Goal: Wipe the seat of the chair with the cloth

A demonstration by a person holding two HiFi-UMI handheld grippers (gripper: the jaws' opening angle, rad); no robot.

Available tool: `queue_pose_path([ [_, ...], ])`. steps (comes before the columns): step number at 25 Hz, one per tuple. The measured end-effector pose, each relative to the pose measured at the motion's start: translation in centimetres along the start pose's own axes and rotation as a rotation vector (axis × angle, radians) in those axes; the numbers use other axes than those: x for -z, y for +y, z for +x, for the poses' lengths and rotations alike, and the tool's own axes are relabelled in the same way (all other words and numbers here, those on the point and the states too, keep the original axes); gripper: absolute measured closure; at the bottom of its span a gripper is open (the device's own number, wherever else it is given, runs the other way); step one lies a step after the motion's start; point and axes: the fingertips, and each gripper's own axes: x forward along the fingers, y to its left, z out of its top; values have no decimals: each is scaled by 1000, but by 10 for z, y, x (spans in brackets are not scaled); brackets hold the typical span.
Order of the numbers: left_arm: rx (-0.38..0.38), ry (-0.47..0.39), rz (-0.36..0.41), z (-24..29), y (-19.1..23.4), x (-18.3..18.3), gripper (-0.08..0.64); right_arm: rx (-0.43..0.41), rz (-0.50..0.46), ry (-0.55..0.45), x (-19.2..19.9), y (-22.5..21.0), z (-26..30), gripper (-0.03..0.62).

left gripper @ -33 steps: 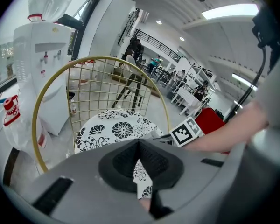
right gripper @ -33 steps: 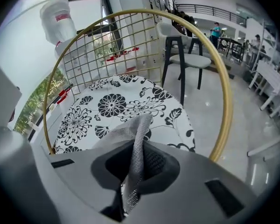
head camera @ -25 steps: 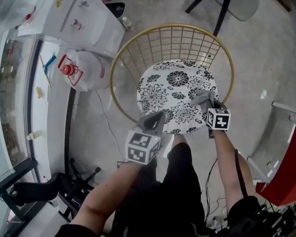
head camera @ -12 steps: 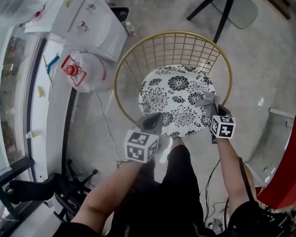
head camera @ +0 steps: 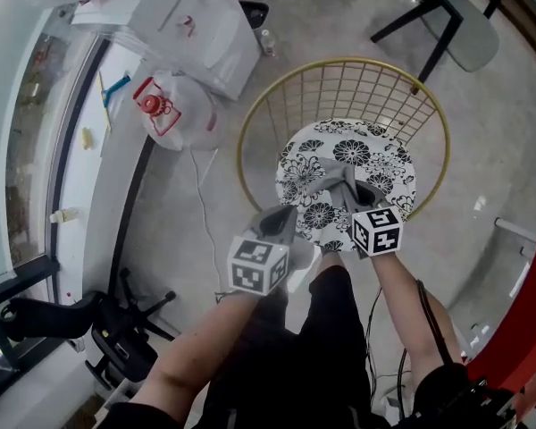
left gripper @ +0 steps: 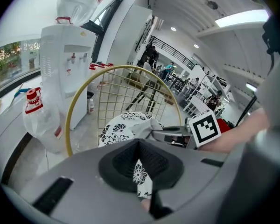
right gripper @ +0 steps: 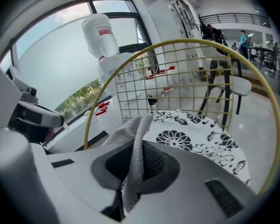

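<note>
Grey cloth [right gripper: 136, 140], one; wire chair [head camera: 377, 155], one.

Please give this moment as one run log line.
right gripper: shut on cloth, cloth on seat | left gripper: shut, empty, near seat edge

No legible words, numbers or brands anywhere. Black-and-white square code patterns only, on the left grey cube [head camera: 258, 265] and the right grey cube [head camera: 378, 231]. Red label on the clear plastic water bottle [right gripper: 101, 34] too blurred to read.
</note>
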Motion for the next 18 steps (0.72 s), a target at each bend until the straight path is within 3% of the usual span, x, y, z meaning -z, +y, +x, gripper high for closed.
queue_pose_path([
  [9,-81,2,-72,-15,36,21,554,-169,133,23,-5,71,74,565],
  [18,-113,1,-107,-16,50,26,554,-134,129,120,25,63,111,565],
])
